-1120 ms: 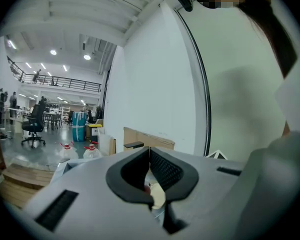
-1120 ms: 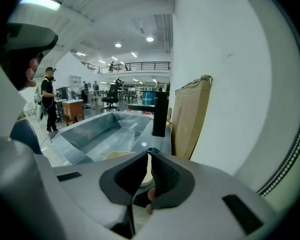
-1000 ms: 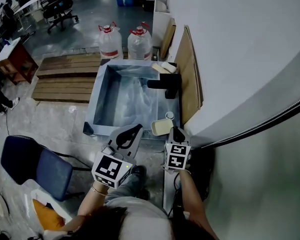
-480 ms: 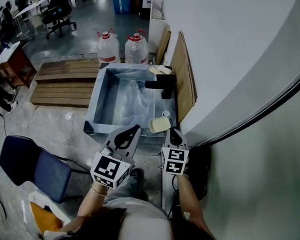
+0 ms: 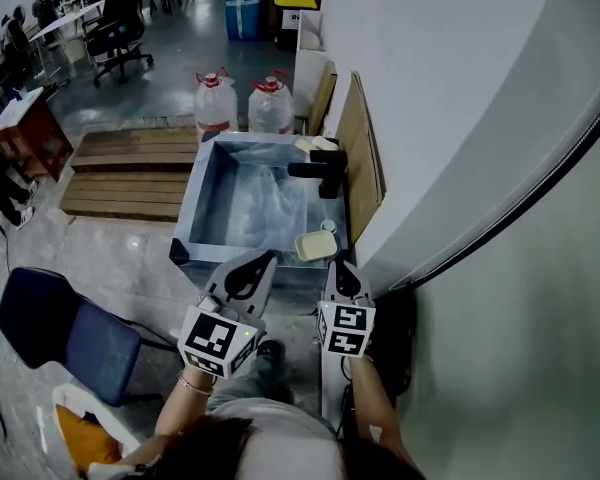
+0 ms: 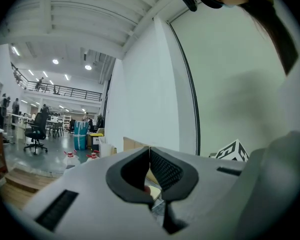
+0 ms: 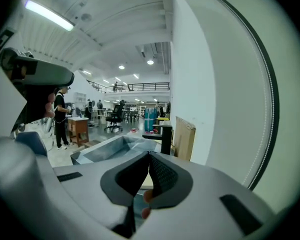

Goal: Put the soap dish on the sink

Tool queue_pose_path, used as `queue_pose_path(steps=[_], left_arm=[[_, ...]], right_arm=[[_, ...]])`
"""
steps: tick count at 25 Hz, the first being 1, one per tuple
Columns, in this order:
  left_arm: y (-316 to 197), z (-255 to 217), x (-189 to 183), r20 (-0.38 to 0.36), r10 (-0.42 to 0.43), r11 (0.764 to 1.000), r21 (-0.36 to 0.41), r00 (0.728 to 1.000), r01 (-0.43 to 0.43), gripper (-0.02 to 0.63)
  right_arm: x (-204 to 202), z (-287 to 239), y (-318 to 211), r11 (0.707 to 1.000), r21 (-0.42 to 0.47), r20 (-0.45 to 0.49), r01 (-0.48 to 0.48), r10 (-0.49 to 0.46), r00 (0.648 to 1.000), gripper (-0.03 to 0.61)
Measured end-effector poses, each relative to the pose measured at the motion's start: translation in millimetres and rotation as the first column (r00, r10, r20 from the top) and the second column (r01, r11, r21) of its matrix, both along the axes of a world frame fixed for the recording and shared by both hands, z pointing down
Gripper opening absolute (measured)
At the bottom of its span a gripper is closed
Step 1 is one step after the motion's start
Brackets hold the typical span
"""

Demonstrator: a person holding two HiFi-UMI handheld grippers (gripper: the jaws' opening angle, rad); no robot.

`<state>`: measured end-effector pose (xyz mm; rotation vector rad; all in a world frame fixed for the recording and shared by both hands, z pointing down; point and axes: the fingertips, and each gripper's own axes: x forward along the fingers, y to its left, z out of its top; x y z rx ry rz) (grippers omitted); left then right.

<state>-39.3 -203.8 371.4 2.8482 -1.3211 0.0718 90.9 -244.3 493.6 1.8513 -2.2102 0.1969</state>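
Left gripper (image 5: 264, 259) and right gripper (image 5: 339, 267) both pinched shut, empty; bump that soap dish (image 5: 316, 245) at the near right corner of the sink (image 5: 187, 203) and it could slide in.

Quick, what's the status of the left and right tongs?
Left tongs: closed, holding nothing.
Right tongs: closed, holding nothing.

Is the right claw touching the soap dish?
Cannot tell: in head view the right claw ends at the soap dish edge; neither gap nor contact is plain.
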Motion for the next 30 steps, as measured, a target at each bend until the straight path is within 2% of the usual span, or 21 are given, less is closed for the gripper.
queue_pose_path(steps=[20, 30], left_arm=[[66.6, -14.4, -4.4, -0.014, -0.028, 0.999, 0.028, 0.999, 0.029, 0.009], [96.5, -16.0, -6.0, -0.016, -0.039, 0.998, 0.041, 0.999, 0.039, 0.009]], right_arm=[[-10.6, -84.8, 89.9, 0.982, 0.187, 0.058, 0.028, -0.040, 0.998, 0.026], [-15.9, -99.7, 128.8, 0.973, 0.223, 0.043, 0.055, -0.066, 0.997, 0.026]])
